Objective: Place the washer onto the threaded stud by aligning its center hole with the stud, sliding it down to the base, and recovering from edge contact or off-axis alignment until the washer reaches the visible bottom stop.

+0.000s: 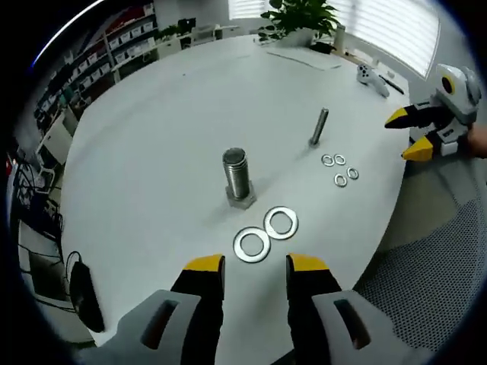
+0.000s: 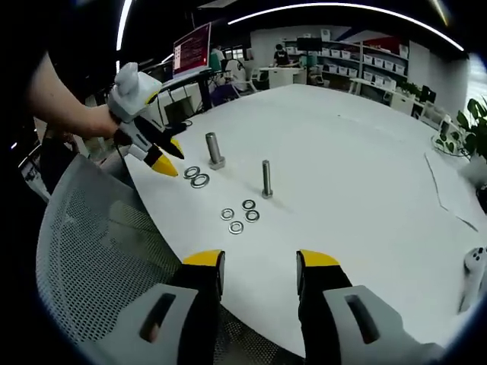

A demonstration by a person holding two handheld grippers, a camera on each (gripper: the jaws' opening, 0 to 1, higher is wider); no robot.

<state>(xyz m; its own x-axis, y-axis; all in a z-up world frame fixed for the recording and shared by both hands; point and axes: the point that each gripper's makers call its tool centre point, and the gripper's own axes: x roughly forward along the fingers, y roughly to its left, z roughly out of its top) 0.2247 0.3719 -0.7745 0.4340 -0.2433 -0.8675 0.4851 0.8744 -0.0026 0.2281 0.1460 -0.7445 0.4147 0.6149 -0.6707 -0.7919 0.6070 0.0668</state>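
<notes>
**Washers flat on the table, both tongs spread and empty**

Two large washers [image 1: 265, 234] lie flat and touching each other on the white table [image 1: 152, 152], just in front of the thick threaded stud [image 1: 237, 176], which stands upright on its hex base. Whether their edges overlap is hard to make out. In the left gripper view they sit just beyond the yellow tips of the left gripper [image 1: 255, 264], whose jaws are spread with nothing between them.

Farther off, a thinner stud [image 1: 319, 127] stands upright, with four small washers [image 1: 339, 169] clustered beside it; their holes are too small to judge clearly.

In the right gripper view the right gripper [image 2: 259, 260] hangs near the table edge, jaws apart and empty, well away from the large washers, above a mesh chair back [image 2: 99, 258].

A plant [image 1: 300, 19] and a white controller [image 1: 373, 76] sit at the far side, the controller partly cut off in the right gripper view.
</notes>
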